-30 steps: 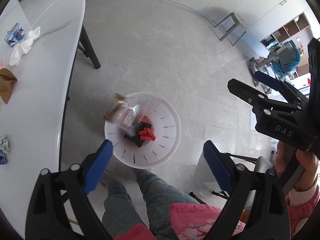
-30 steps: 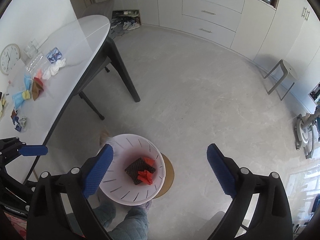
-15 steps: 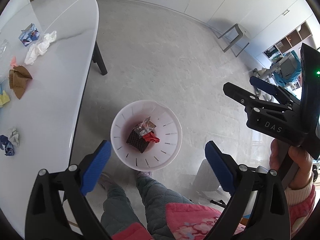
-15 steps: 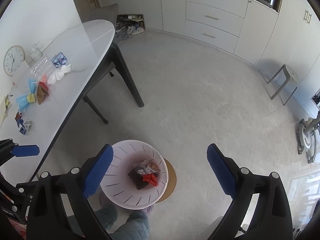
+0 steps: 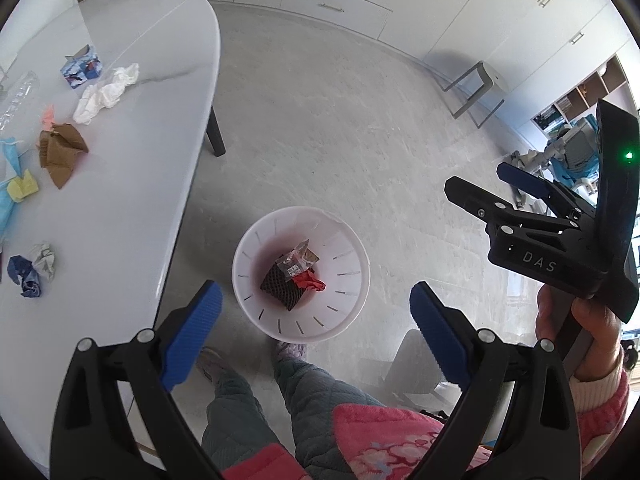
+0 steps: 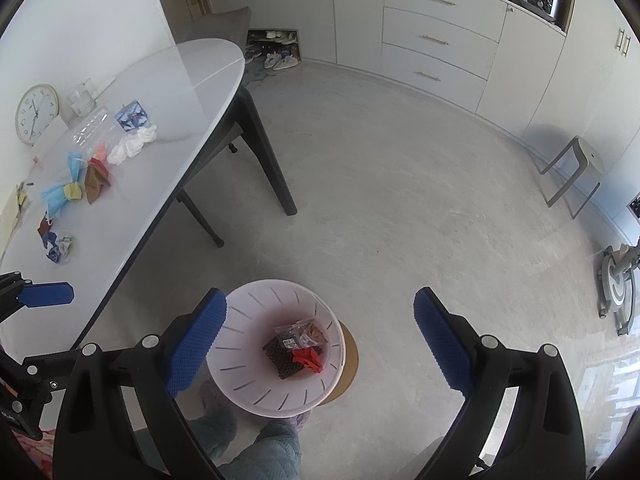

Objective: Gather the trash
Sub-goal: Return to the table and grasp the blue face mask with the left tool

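Observation:
A white round bin stands on the floor by the table; it also shows in the right wrist view. It holds a clear plastic bag, a black mesh piece and a red scrap. My left gripper is open and empty above the bin. My right gripper is open and empty, also above the bin, and shows at the right of the left wrist view. On the white table lie white tissue, brown paper, a yellow scrap and a blue-grey wad.
A blue patterned box and a clear bottle sit at the table's far side. A clock leans on the wall. A stool stands by the cabinets. My legs are below the bin.
The clear plastic bag fell from the bin's rim to its bottom. Both grippers rose and pulled back, so more of the table shows.

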